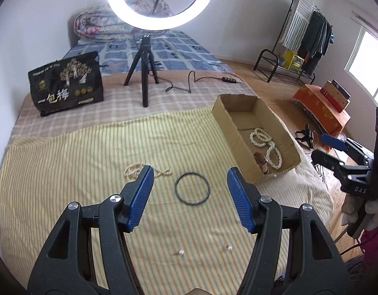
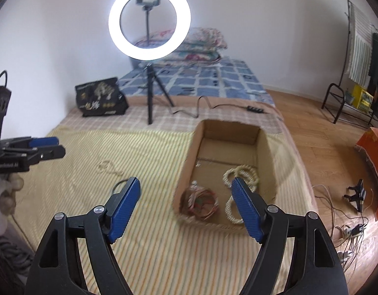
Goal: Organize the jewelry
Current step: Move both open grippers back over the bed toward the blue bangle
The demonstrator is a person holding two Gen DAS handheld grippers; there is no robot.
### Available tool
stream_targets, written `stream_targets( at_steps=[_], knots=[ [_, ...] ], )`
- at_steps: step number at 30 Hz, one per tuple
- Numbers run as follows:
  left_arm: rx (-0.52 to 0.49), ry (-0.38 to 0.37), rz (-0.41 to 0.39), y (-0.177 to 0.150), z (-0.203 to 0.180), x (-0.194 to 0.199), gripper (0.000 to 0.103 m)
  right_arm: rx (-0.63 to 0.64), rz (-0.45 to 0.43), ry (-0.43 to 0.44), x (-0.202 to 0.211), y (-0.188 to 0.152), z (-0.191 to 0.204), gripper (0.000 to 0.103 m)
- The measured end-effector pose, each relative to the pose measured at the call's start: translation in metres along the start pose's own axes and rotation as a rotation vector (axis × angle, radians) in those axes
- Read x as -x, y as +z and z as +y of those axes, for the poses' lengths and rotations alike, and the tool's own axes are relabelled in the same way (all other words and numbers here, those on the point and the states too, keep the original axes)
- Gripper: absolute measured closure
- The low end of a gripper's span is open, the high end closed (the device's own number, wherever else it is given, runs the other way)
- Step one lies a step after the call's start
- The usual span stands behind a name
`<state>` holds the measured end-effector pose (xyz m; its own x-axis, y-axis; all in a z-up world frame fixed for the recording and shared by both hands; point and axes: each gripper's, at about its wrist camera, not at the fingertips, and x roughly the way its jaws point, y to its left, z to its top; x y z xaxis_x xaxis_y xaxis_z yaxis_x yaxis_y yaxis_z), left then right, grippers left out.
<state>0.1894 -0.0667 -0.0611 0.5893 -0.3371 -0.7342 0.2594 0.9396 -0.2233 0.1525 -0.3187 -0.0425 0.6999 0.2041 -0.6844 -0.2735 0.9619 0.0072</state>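
My left gripper (image 1: pixel 190 175) is open and empty above the yellow striped cloth (image 1: pixel 66 172). A black ring necklace (image 1: pixel 192 188) lies flat between its fingers. A thin pale chain (image 1: pixel 139 170) lies partly behind the left finger. Two pearl earrings (image 1: pixel 181 252) lie closer to me. A cardboard box (image 1: pixel 219 113) to the right holds a white bead necklace (image 1: pixel 265 145) and a reddish bracelet bundle (image 2: pixel 200 202). My right gripper (image 2: pixel 186 184) is open and empty, held above the box's near left corner (image 2: pixel 186 211). It also shows in the left wrist view (image 1: pixel 319 145).
A ring light on a black tripod (image 1: pixel 145 73) stands behind the cloth, with its cable (image 1: pixel 189 83) trailing right. A black printed bag (image 1: pixel 66 83) sits at the back left. The bed's right edge drops to a wooden floor with cables (image 2: pixel 348 233) and an orange box (image 1: pixel 321 110).
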Motion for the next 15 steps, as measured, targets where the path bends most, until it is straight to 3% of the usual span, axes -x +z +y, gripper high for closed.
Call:
stream_targets(
  at_steps=[11,13,15],
  knots=[
    [0.035,-0.014,0.060,-0.068,0.019,-0.002,0.040,0.084,0.114,0.104,-0.019,-0.058,0.053,0.026],
    [0.016,-0.005,0.069,-0.082,0.017,-0.007,0.049,0.095,0.124,0.115,-0.023,-0.069,0.060,0.027],
    [0.000,-0.009,0.086,-0.096,0.016,-0.012,0.051,0.094,0.129,0.127,-0.026,-0.077,0.066,0.027]
  ],
)
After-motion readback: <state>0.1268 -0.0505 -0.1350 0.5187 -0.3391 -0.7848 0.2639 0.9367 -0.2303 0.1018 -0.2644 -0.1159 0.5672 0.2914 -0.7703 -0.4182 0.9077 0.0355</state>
